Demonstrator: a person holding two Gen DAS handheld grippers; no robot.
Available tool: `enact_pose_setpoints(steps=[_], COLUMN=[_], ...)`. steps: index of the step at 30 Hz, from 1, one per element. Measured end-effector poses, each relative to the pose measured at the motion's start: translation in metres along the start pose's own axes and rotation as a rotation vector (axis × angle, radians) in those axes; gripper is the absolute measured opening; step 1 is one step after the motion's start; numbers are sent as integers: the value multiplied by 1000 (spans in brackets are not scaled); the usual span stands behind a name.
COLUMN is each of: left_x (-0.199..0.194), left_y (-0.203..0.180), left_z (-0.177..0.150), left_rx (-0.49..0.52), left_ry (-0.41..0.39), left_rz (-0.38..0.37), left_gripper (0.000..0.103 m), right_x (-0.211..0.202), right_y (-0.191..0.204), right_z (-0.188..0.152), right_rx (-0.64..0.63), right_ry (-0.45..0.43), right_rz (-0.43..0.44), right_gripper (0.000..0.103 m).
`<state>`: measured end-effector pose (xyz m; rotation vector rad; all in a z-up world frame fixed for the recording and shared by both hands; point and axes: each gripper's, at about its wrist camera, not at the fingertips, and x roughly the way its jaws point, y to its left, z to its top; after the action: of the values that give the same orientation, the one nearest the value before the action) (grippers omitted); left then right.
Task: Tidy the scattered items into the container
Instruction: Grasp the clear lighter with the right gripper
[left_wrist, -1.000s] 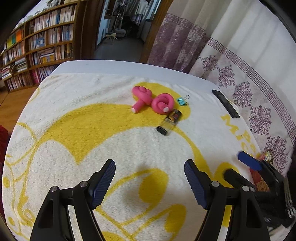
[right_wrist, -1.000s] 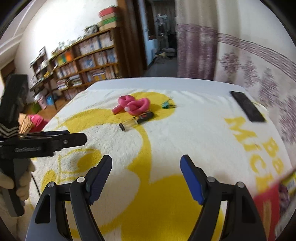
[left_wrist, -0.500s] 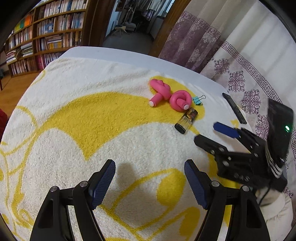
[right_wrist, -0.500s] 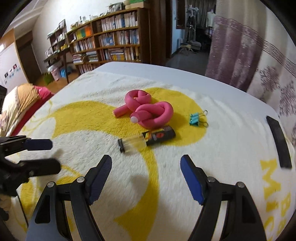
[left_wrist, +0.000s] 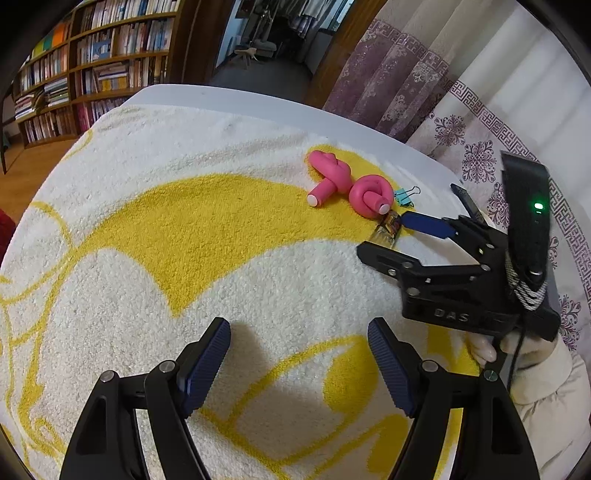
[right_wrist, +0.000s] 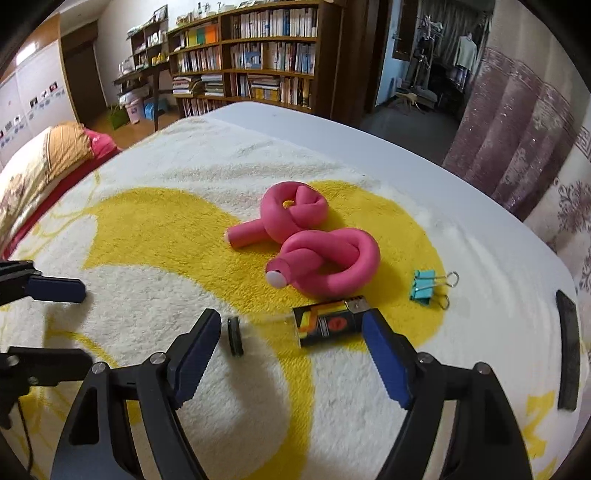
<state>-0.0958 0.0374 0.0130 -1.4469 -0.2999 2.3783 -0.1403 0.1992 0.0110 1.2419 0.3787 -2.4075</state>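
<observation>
Bookshelves and a patterned curtain behind; foreground, a white-and-yellow towel (right_wrist: 155, 229) spread over a table, carrying all items.

Right gripper (right_wrist: 291, 354): jaws wide, having just been opening; nothing gripped. Small clear bottle (right_wrist: 306, 326) lies on its side between and just ahead of the fingertips, black cap toward the left finger, printed label end toward the right finger; pads not pressing on it.

Left gripper (left_wrist: 299, 365): jaws wide, empty, over bare towel. The items sit well ahead of it and to its right.

Item 1, clear bottle: probably light, rigid, smooth-walled and round, so likely to roll or slip, and possibly breakable. Judged best hold: across the body near the middle, pads square to its length, moderate pressure.

Item 2, two pink foam rollers (right_wrist: 306, 240), each knotted, touching one another, just beyond the bottle. Judged soft, springy, very light; take across a thick loop.

Item 3, teal binder clip (right_wrist: 424, 282), ahead and right of the right gripper, near the rollers. Small, stiff, low; take by the body, not the wire handles.

Item 4, dark flat bar (right_wrist: 567, 347), far right at the towel edge; kind unclear.

Container: not visible in either view.
</observation>
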Motion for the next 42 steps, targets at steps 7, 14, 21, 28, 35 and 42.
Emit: enact_pose_setpoints(steps=[7, 14, 21, 28, 35, 42], left_x=[1, 1, 2, 2, 1, 0], left_y=[-1, -2, -4, -4, -10, -26], left_z=[0, 1, 1, 0, 1, 15], left_rx=[3, 6, 13, 17, 34, 69], left_ry=[-1, -2, -1, -1, -12, -14], left_rz=[2, 4, 2, -12, -15, -11], left_gripper=[78, 78, 78, 78, 78, 78], right_x=[0, -7, -16, -24, -41, -75], right_y=[-2, -23, -33, -24, -22, -12], right_z=[-3, -13, -24, -30, -48, -65], right_rx=[8, 164, 272, 295, 373, 419], right_ry=[-12, -10, -10, 2, -5, -36], right_rz=[-9, 15, -5, -51, -94, -121], right_gripper=[84, 44, 25, 25, 25, 25])
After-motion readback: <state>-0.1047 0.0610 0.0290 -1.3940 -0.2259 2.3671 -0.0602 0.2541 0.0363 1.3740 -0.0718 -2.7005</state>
